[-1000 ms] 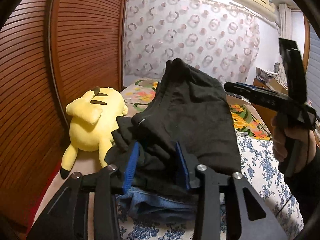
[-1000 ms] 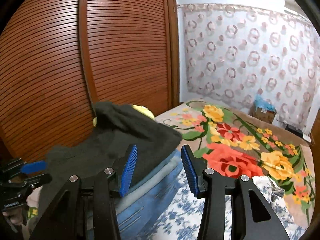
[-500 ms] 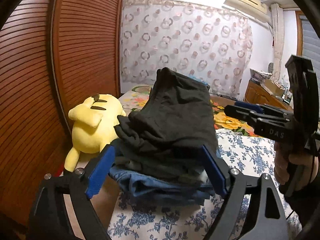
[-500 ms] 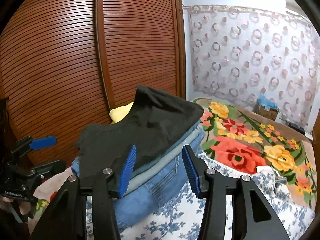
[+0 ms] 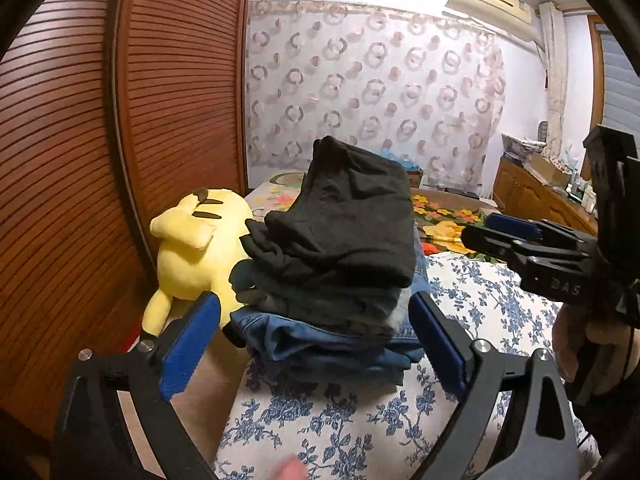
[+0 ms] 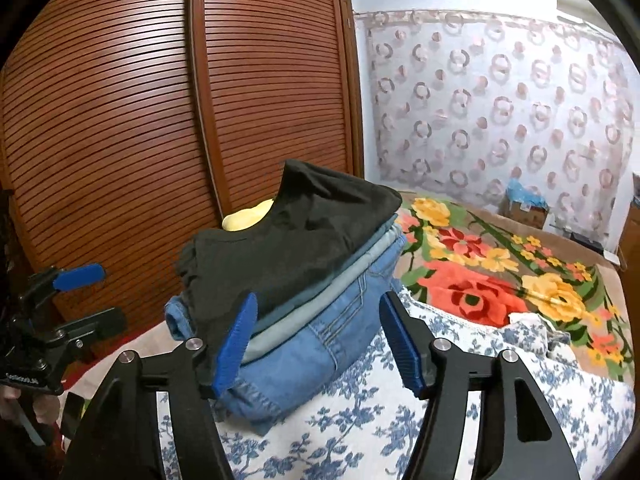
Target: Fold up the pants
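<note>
Pants top a folded stack on the bed; both grippers' fingers are opening, gripping nothing.

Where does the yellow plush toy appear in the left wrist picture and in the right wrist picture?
Left wrist view: the yellow plush toy lies at centre left, beside the stack of folded pants and in front of the brown slatted wooden door.
Right wrist view: only a small yellow part shows, above centre, behind the stack.
Shared landmark: the black folded pants on top of the stack.
</note>
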A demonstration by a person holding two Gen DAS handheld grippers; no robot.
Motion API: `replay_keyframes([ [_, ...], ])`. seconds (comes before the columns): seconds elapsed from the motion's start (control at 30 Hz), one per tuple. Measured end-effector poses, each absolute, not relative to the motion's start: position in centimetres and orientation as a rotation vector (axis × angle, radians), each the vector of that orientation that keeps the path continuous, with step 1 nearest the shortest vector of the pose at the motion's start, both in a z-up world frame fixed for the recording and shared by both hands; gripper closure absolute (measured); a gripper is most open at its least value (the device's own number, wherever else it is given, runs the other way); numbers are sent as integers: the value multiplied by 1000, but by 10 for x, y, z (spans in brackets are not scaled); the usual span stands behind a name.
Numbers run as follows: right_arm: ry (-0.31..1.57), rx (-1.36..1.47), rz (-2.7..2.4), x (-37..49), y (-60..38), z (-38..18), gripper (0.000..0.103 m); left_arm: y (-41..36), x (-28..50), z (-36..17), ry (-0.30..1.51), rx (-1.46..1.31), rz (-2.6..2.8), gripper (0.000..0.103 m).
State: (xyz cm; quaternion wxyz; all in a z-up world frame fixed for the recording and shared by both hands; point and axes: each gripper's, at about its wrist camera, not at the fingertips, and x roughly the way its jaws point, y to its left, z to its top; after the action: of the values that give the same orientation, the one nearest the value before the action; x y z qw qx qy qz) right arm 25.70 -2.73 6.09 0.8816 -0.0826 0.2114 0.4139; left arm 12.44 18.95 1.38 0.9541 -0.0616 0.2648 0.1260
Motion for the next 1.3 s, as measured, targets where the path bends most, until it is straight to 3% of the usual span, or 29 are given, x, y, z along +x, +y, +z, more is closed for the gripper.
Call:
replay_keyframes([
  [0.37,411,-133,804,216,-52,62,28,172,105,21,512,-107,204,8],
  [1.1,415,-76,620,119,-115,67,26,104,78,27,508,-54,53,8],
  [1.3,421,-43,553,97,-136,73,15,77,74,27,513,-38,0,8],
])
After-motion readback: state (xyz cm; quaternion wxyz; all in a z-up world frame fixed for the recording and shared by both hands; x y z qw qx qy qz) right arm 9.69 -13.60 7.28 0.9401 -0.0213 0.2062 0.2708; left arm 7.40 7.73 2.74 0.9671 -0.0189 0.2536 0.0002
